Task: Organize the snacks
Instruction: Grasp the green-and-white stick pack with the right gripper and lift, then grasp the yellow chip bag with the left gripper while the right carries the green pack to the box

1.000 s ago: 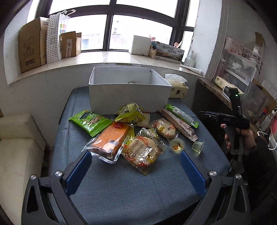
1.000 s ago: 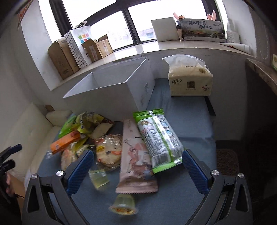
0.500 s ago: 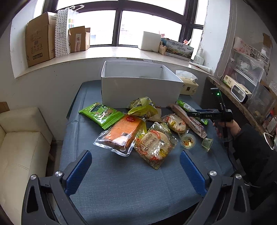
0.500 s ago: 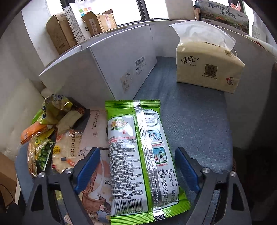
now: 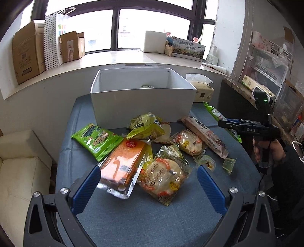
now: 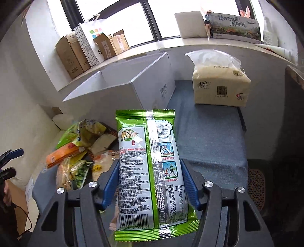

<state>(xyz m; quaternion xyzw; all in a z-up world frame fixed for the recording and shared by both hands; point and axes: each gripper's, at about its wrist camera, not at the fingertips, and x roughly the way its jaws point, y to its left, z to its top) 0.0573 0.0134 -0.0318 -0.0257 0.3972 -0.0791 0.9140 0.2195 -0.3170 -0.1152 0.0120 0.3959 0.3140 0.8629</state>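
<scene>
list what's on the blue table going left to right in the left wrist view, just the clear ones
green snack bag → orange packet → round cracker pack → pink wrapped bar → small clear jelly cup

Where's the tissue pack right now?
In the right wrist view the tissue pack stands upper right on the blue table, just right of the white box.

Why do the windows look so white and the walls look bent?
Left wrist view: daylight washes out the window, and the fisheye lens bends the windowsill. Right wrist view: the window glares white too, and the green packet looks sharp.
</scene>
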